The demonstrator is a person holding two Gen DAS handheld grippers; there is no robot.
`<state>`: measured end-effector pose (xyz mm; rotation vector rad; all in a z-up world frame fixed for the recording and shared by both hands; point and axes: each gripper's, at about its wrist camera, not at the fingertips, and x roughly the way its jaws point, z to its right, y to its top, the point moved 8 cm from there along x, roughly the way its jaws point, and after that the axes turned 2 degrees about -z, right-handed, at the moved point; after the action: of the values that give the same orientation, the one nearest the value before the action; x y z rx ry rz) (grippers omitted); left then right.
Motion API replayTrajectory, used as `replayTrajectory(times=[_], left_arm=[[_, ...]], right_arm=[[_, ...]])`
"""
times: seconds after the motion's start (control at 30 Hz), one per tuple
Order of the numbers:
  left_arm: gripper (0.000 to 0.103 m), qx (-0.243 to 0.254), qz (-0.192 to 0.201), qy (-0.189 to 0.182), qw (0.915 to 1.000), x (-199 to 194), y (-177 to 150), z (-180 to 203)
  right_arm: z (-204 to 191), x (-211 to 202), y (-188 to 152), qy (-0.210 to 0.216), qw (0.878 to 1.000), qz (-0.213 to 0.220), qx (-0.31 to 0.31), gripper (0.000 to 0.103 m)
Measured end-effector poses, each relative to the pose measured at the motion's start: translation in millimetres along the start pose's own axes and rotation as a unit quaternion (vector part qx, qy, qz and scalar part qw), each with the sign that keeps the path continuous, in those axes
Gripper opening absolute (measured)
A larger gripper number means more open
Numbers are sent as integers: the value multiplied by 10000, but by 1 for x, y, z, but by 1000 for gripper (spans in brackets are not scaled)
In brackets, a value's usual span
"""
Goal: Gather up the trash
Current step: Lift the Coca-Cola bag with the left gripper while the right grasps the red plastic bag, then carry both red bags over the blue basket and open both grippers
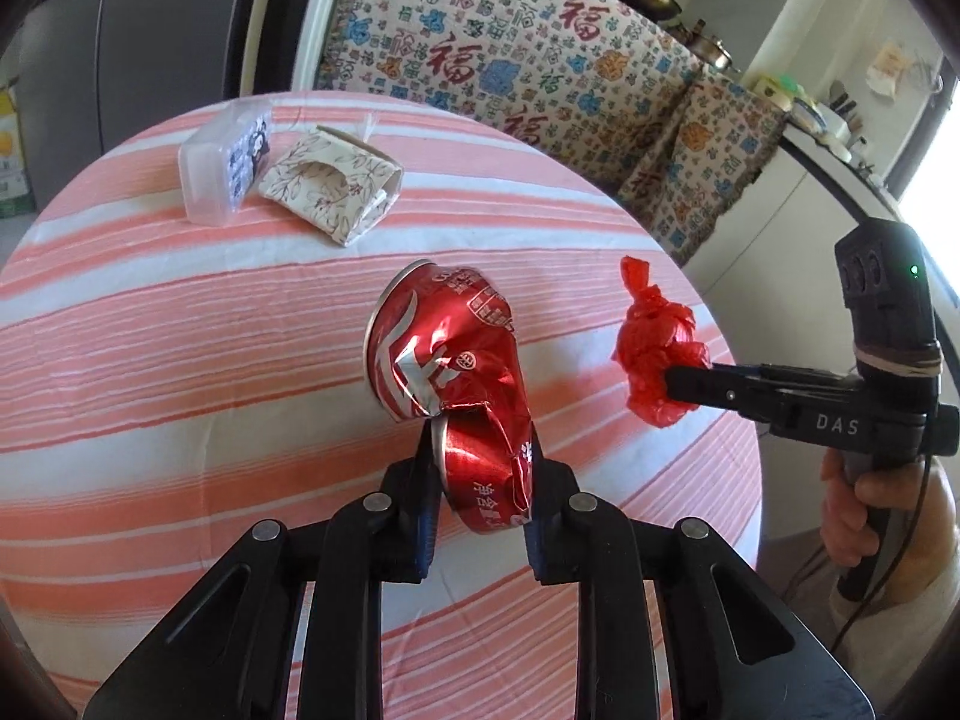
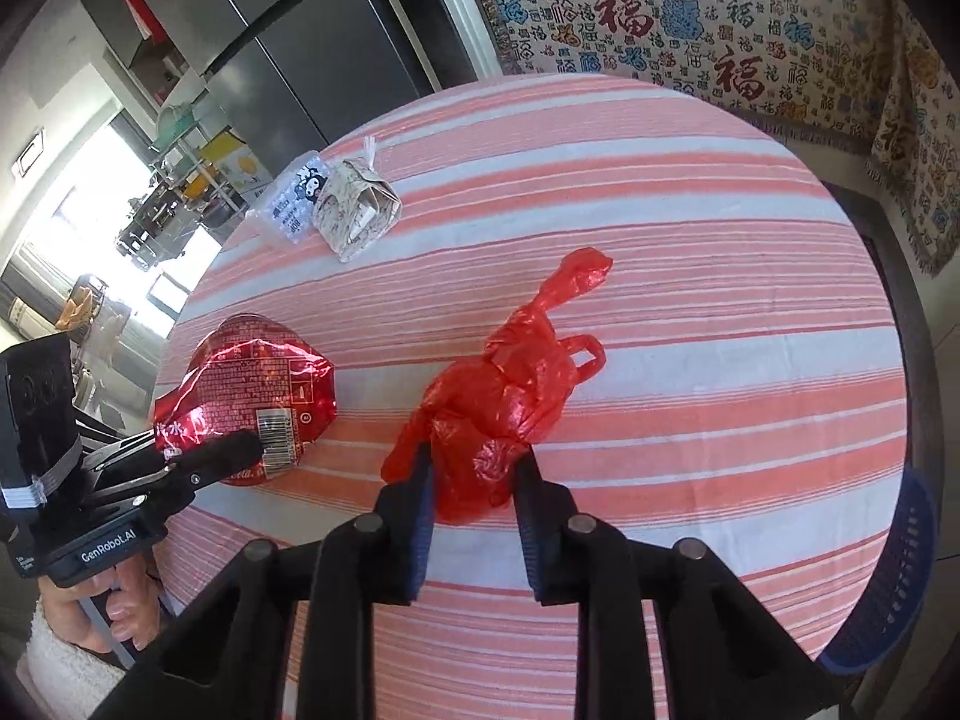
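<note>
Pinching the crushed red can (image 1: 456, 372) at its lower end, left tool (image 1: 480, 480) holds it just above the striped worktop (image 1: 180, 360). Right tool (image 2: 474, 480) is clamped on the knotted red plastic bag (image 2: 504, 396), beside the can.

Can (image 1: 456, 378) lower end hidden between left claw (image 1: 480, 474) fingers.

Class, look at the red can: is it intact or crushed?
Crushed. The red can is bent in the middle, its wall creased and dented, held between the left gripper fingers.
</note>
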<state>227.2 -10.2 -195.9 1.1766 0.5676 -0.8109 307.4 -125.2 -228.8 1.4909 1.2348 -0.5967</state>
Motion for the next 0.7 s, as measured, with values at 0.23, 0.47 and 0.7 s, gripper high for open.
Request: replayTrajectory(times=[0.23,0.47,0.7], left_arm=[[22,294,177,332,9989,-4,12,33],[22,717,154,185,9971,12,20,95],[22,1230,17,-201,9922,40,22,183]], right_arm=[[17,-28,-6,-225,9991,140,-320,24],[56,-49,-17,-413,9988,199,-158,24],[116,-100,-28,-745,9962,440,130,24]])
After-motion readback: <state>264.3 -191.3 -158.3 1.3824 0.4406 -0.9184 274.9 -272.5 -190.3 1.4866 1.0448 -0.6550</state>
